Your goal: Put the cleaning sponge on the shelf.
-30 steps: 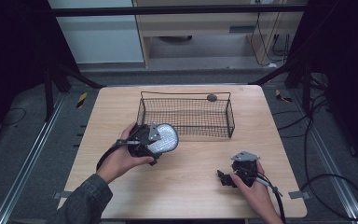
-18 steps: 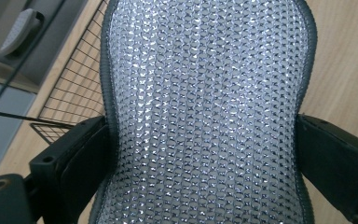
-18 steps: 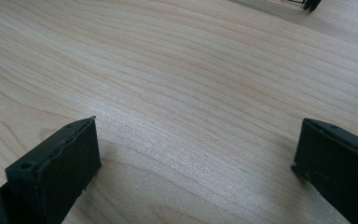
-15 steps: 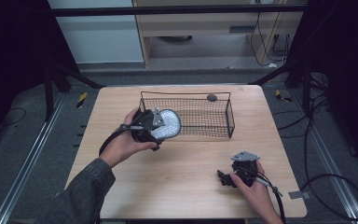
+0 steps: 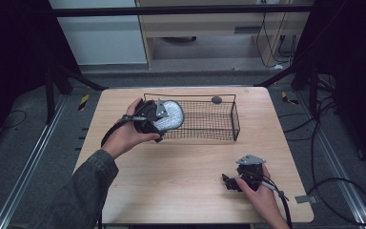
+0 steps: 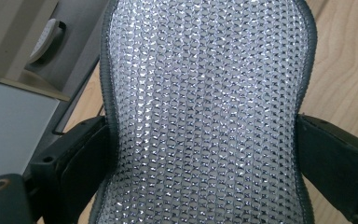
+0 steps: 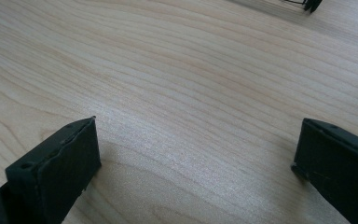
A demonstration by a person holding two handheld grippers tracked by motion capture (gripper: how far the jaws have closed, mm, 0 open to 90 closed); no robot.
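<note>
Silver pad held over the basket's left end

Jaws of the right gripper point(image 7: 193, 172) stand wide apart in the right gripper view, with nothing but bare wood grain of the table point(image 7: 177, 70) between them; a black corner of the wire basket point(image 7: 310, 4) peeks in at the top edge. The high view places this gripper point(image 5: 229, 182) low on the near right part of the table point(image 5: 181, 191), resting in the person's right hand point(image 5: 262, 195) with its cable trailing off toward the near edge.

Farther out, the left hand point(image 5: 124, 138) lifts the left gripper point(image 5: 164, 119) at the left end of the wire basket point(image 5: 205, 119). Its jaws are clamped on a silvery mesh pad point(image 5: 169, 115) (oval, with a grey rim), which overlaps the basket's left wall as seen from above; whether it touches the wire cannot be told. The left gripper view adds what the high one lacks: the pad point(image 6: 205, 116) is a glittering woven mesh with a stitched grey border, pinched at both sides by the black jaws.

At the basket's far rim sits a small dark round object point(image 5: 216, 99), too small to identify.
</note>
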